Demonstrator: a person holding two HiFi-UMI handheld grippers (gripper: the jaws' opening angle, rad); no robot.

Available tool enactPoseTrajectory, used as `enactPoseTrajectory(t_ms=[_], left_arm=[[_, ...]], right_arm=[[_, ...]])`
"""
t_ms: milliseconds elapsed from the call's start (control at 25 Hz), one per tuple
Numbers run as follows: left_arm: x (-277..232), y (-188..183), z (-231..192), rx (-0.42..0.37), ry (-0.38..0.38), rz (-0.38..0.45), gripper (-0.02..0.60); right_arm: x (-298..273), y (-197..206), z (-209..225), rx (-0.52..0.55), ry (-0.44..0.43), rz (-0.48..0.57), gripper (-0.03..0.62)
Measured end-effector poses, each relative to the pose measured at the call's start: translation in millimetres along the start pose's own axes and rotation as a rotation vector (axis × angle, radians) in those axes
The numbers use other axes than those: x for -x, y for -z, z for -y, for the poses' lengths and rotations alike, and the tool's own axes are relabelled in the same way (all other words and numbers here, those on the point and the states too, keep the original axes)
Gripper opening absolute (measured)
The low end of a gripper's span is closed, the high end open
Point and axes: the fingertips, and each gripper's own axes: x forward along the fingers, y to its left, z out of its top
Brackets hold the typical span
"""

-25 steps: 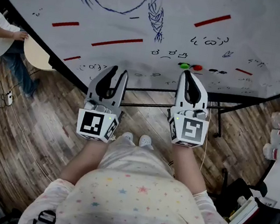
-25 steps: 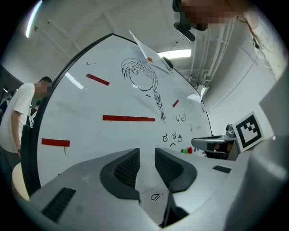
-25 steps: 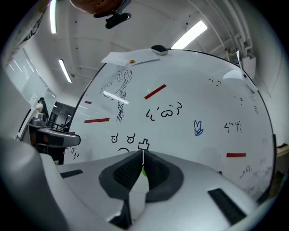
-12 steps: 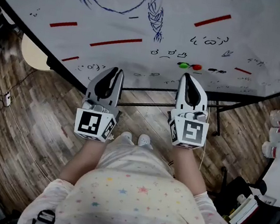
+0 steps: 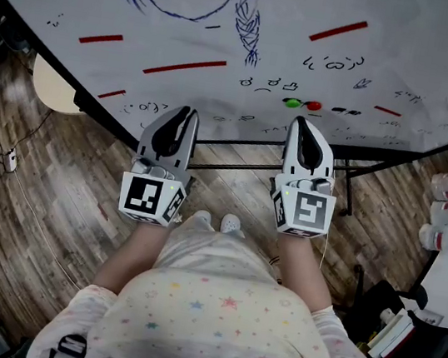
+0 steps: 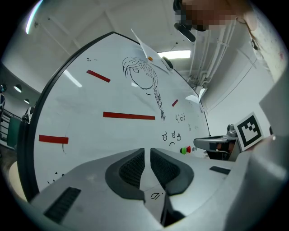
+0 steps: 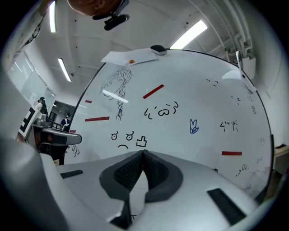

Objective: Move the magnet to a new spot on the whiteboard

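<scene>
Magnets are seen as two small round discs, a green magnet (image 5: 292,103) and a red magnet (image 5: 312,105), stuck on the whiteboard (image 5: 233,15) close to its lower edge and right of that edge's middle. Which of the two is meant by the task cannot be settled.

As to progress, neither disc is gripped. The left gripper (image 5: 185,113) is held just off the lower edge, left of the middle. Its jaws are drawn almost together, with only a thin slit between the ribbed pads and nothing in it. The right gripper (image 5: 299,123) is pointed up at the discs from just beneath them, near them but, as far as can be seen, not touching. Its jaws are closed tip to tip on nothing.

Two stages are fitted by this: a magnet waiting at its old spot to be taken, or one set down at a new spot and let go. No mark of an old or new place is shown, so the matter is left open.

As to looks, the green disc is on the left and the red on the right, side by side and touching or nearly so. Both are glossy, button-like and sit flat against the board among pen doodles. Red strips (image 5: 185,67) are also spread across the board; whether these are magnetic cannot be told.
</scene>
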Motion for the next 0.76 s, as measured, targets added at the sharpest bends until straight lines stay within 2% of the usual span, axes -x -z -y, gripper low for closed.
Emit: enactPoseTrajectory(t_ms=[760], left_arm=[[4.4, -0.5, 1.4, 0.001, 0.007, 0.000, 0.044]], right_arm=[[2.9, -1.6, -2.0, -0.010, 0.001, 0.004, 0.000]])
